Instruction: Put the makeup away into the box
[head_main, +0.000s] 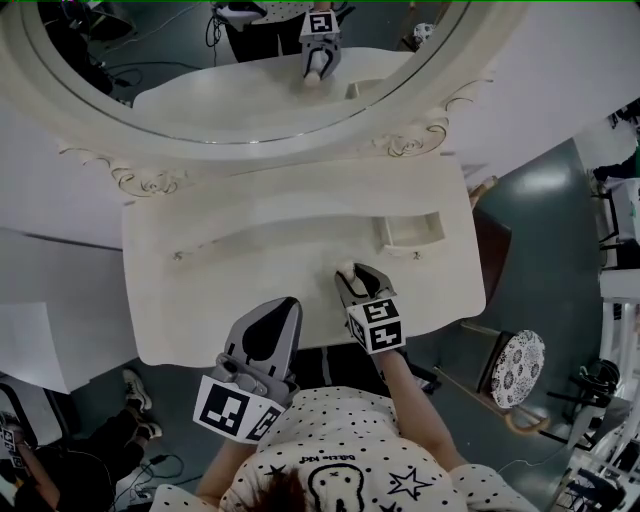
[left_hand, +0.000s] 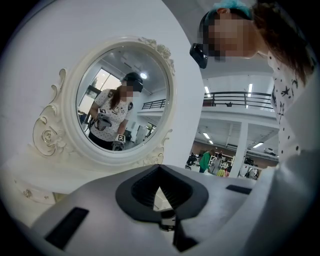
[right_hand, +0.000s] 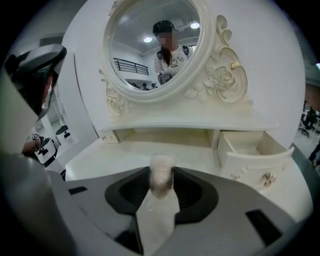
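Two grippers: both over the front edge of a white dressing table (head_main: 200, 290), the left one beside the right.
Left gripper (head_main: 283, 308): jaws closed tip to tip, nothing between them; it points almost level toward the mirror (head_main: 250, 90).
Right gripper (head_main: 358, 275): tilted down at the table top, clenched on the makeup item (head_main: 346, 272).
Makeup item: pale, translucent, with a rounded top; it stands upright between the right pads, both dark pads against its sides. Whether its base touches the table top cannot be told.
Drawer (head_main: 408, 232): small, pulled open at the table's right rear, interior bare; it lies beyond and to the right of the makeup item, apart from it.
Mirror: oval, in a carved white frame; it reflects the person and a gripper.
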